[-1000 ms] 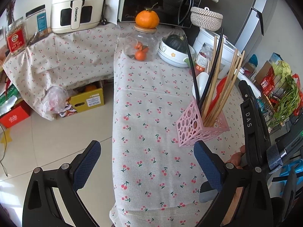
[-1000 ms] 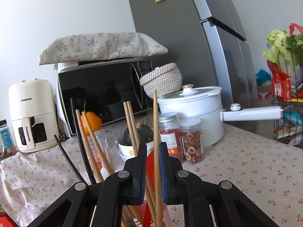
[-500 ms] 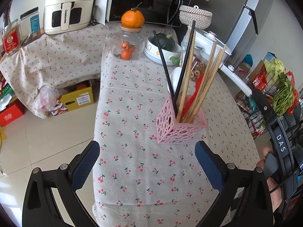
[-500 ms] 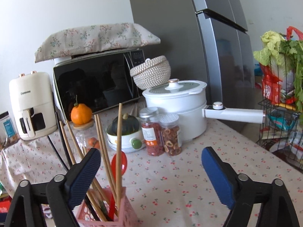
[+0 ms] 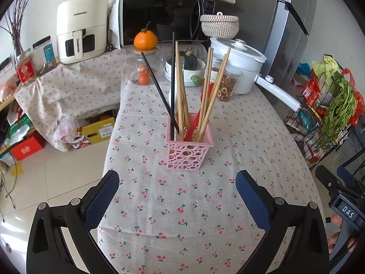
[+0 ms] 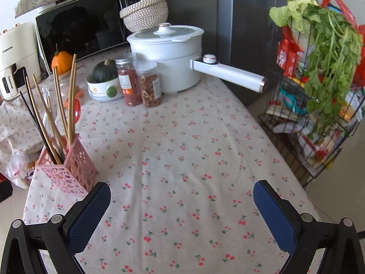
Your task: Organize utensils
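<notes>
1. A pink lattice holder [image 5: 189, 152] is seen standing upright on the cherry-print tablecloth [image 5: 182, 217], about mid-width of the table and nearer its left edge in the right wrist view.
2. Wooden chopsticks [image 5: 206, 96], two black chopsticks [image 5: 172, 80] and a red utensil [image 5: 194, 125] are held in the holder, leaning outward.
3. The left gripper [image 5: 176, 196] is held spread wide above the cloth, short of the holder; nothing is clasped between its pads.
4. The right gripper [image 6: 182, 203] is being opened, its jaws already far apart, with only bare cloth between them; the holder lies just beyond its left finger.
5. A white pot [image 6: 168, 57], two jars [image 6: 139, 82] and a bowl with a squash [image 6: 103, 80] are grouped at the table's far end.
</notes>
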Action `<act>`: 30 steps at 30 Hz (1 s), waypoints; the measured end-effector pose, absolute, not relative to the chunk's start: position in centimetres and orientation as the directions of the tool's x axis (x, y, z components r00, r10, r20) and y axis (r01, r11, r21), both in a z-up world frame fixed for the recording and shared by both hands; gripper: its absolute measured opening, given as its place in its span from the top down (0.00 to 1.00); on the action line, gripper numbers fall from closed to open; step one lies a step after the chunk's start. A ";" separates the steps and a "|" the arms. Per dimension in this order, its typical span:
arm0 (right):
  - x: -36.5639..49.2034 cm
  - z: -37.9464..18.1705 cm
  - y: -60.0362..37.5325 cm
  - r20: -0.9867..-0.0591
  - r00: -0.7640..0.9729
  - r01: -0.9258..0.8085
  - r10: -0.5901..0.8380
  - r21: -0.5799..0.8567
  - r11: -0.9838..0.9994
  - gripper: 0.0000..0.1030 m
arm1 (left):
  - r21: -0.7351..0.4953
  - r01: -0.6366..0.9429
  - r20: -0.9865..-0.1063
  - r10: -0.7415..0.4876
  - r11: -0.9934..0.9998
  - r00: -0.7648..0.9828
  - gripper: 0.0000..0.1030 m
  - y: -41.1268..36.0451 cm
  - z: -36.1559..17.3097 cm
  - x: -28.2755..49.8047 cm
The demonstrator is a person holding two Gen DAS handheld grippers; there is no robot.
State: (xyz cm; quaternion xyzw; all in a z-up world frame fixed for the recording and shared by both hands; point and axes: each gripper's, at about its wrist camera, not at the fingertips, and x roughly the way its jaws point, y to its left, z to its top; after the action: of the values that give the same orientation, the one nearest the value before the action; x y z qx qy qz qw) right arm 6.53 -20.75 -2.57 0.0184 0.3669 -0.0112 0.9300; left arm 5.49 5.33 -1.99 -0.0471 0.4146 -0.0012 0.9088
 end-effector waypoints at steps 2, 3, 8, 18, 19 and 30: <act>5.5 -2.4 -21.9 -0.678 0.735 0.039 -0.013 0.023 0.999 0.00 | -0.058 -0.040 -0.731 -0.015 0.998 0.683 0.00 4.3 -1.9 4.8; 5.1 -2.3 -22.5 -0.675 0.738 0.037 -0.010 0.026 0.999 0.00 | -0.042 -0.049 -0.721 0.003 0.998 0.693 0.00 3.9 -1.9 4.5; 4.3 -2.0 -23.9 -0.660 0.751 0.028 -0.001 0.031 0.999 0.00 | -0.065 -0.070 -0.732 0.000 0.995 0.681 0.00 2.9 -2.5 3.8; 3.8 -2.3 -23.9 -0.670 0.741 -0.025 0.041 0.034 0.999 0.00 | -0.032 -0.051 -0.733 0.012 0.998 0.680 0.00 0.5 -2.1 3.4; 3.7 -2.3 -24.0 -0.669 0.742 -0.023 0.041 0.035 0.999 0.00 | -0.031 -0.050 -0.735 0.011 0.998 0.678 0.00 0.4 -2.1 3.4; 3.7 -2.3 -23.4 -0.663 0.748 -0.028 0.031 0.015 0.999 0.00 | -0.022 -0.044 -0.748 0.012 0.999 0.664 0.00 0.3 -2.3 3.2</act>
State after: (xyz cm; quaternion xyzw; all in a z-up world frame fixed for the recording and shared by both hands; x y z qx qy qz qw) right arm 3.72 -23.38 -2.32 0.0021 0.3545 0.0157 0.9349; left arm 3.25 0.26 -2.29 -0.0191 0.4097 0.0154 0.9119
